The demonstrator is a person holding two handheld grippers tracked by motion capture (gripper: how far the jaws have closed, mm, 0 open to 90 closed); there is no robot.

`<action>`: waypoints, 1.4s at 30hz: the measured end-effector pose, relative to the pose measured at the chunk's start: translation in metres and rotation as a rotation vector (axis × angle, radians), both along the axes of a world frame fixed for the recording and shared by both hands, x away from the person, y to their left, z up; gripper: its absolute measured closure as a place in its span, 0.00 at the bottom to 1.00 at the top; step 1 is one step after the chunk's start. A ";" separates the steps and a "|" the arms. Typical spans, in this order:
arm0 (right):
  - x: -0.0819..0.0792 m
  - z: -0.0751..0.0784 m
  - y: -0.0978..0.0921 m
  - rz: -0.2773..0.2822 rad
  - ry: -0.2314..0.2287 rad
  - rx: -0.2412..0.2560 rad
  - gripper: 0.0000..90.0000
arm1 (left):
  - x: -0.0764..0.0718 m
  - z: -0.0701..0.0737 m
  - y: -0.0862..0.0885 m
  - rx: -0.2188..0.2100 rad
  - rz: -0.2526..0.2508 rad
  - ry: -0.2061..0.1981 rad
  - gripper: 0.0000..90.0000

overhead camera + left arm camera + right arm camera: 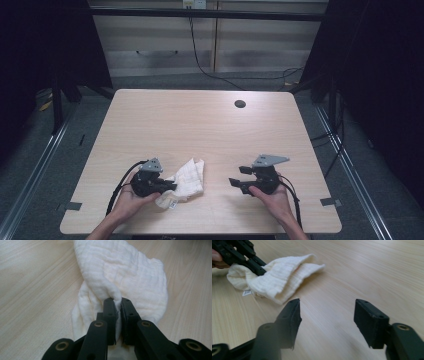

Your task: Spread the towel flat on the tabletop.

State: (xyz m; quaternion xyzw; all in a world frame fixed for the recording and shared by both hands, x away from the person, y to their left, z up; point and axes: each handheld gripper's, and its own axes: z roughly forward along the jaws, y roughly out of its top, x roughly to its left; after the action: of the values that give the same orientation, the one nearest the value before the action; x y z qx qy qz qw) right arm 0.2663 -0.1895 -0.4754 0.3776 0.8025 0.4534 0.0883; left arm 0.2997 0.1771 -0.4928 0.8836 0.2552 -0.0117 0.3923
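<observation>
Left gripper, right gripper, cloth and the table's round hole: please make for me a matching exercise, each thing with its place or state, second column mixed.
Things:
1. left gripper
2. right gripper
3. white cloth
4. round hole

States or places:
A. dark, at the table's far side
B. jaws wide apart, nothing between them
C. crumpled on the table, one fold pinched
D. jaws closed on fabric

Pairs: 1-D, 2-B, 3-C, 4-A

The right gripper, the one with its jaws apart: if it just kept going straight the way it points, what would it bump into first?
Probably the white cloth. The right gripper stands open over bare table, aimed toward the cloth that the left gripper pinches. The cloth sits slightly left of its line, so it might just graze it.
</observation>
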 end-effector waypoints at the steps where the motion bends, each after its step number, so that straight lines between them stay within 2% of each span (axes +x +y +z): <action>1: 0.004 0.000 0.005 0.016 0.001 0.002 0.49 | 0.001 0.000 -0.001 0.007 -0.001 -0.002 0.94; 2: 0.011 0.000 0.012 0.028 0.001 -0.001 0.50 | 0.002 0.000 -0.001 0.012 -0.007 -0.004 0.94; 4: 0.027 -0.001 0.027 0.059 0.001 0.002 0.58 | 0.003 -0.001 -0.002 0.006 -0.008 -0.010 0.94; 5: 0.027 -0.001 0.027 0.059 0.001 0.002 0.58 | 0.004 -0.001 -0.003 0.008 -0.004 -0.011 0.94; 6: 0.041 -0.002 0.039 0.070 0.009 -0.001 0.63 | 0.005 -0.002 -0.004 0.004 -0.006 -0.009 0.94; 7: 0.041 -0.002 0.039 0.070 0.009 -0.001 0.63 | 0.006 -0.002 -0.004 0.008 -0.006 -0.012 0.94; 9: 0.052 -0.004 0.046 0.076 0.004 -0.009 0.67 | 0.006 -0.002 -0.005 0.000 -0.004 -0.009 0.94; 11: 0.063 -0.006 0.054 0.084 0.016 0.009 0.71 | 0.007 -0.002 -0.005 -0.004 -0.004 -0.009 0.94; 15: 0.083 -0.013 0.071 0.102 0.037 0.028 0.69 | 0.007 -0.002 -0.005 -0.001 -0.005 -0.011 0.94; 17: 0.088 -0.016 0.076 0.102 0.042 0.017 0.67 | 0.007 -0.003 -0.005 -0.005 -0.003 -0.013 0.94; 24: 0.099 -0.024 0.081 0.110 0.075 0.003 0.66 | 0.005 -0.002 -0.006 0.012 -0.002 -0.029 0.94; 25: 0.099 -0.028 0.082 0.123 0.094 -0.006 0.65 | 0.005 -0.002 -0.006 0.011 0.000 -0.027 0.94; 26: 0.099 -0.028 0.082 0.123 0.094 -0.006 0.65 | 0.006 -0.003 -0.006 0.003 0.002 -0.025 0.94; 30: 0.098 -0.033 0.086 0.127 0.097 -0.050 0.66 | 0.008 -0.004 -0.008 -0.011 0.013 -0.020 0.94; 32: 0.098 -0.034 0.086 0.125 0.109 -0.032 0.70 | 0.008 -0.004 -0.008 -0.014 0.012 -0.024 0.94; 35: 0.098 -0.035 0.087 0.129 0.107 -0.030 0.81 | 0.008 -0.004 -0.008 -0.014 0.011 -0.025 0.94; 36: 0.098 -0.035 0.087 0.121 0.103 -0.013 0.92 | 0.007 -0.004 -0.008 -0.010 0.012 -0.026 0.94; 37: 0.098 -0.035 0.087 0.121 0.103 -0.013 0.92 | 0.007 -0.004 -0.008 -0.008 0.013 -0.026 0.94; 38: 0.097 -0.033 0.087 0.118 0.099 0.000 0.96 | 0.007 -0.004 -0.008 -0.014 0.019 -0.020 0.93; 42: 0.096 -0.028 0.084 0.110 0.087 0.012 0.97 | 0.007 -0.004 -0.006 -0.018 0.030 -0.024 0.91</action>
State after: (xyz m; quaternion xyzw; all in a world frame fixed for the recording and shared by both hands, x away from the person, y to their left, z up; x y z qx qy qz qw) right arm 0.3624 -0.1054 -0.5034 0.3528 0.8225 0.4454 0.0259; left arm 0.3069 0.1712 -0.4969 0.8762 0.2635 0.0026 0.4035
